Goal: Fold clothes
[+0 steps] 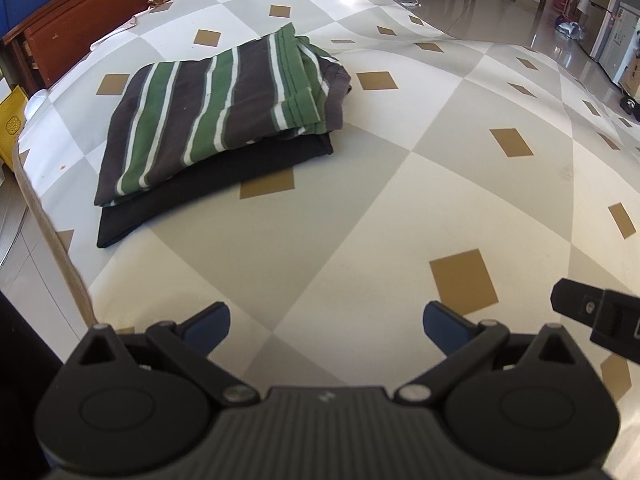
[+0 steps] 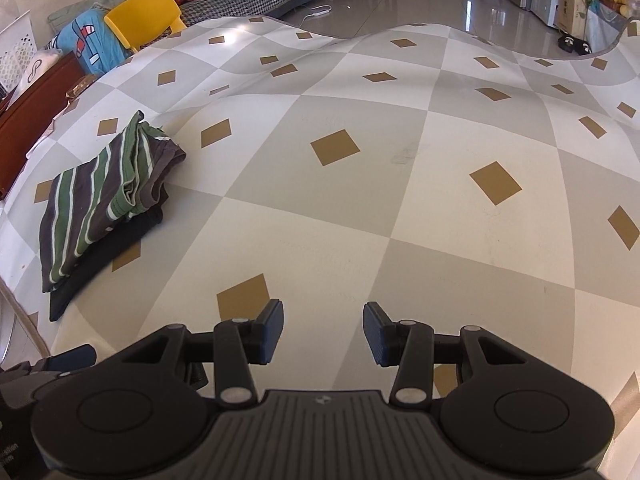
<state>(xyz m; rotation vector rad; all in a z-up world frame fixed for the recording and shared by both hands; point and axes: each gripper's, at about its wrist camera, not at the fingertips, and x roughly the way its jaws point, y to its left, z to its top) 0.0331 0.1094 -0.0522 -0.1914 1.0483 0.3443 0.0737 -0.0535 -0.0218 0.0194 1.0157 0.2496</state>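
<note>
Two folded garments lie stacked on the worktop (image 1: 400, 208) — a green, white and dark striped shirt (image 1: 216, 116) on top of a black garment (image 1: 208, 196), sitting upper left of centre in the left wrist view and at the left edge in the right wrist view. Two grippers are in play. The left gripper (image 1: 326, 320) has its jaws spread wide, nothing between them, only the checked cloth cover beneath. The right gripper (image 2: 323, 332) has its jaws partly open and likewise empty — its tip also pokes into the left view at lower right. Most of the black garment is hidden under the striped shirt, so what kind of clothing it is cannot be made out.
</note>
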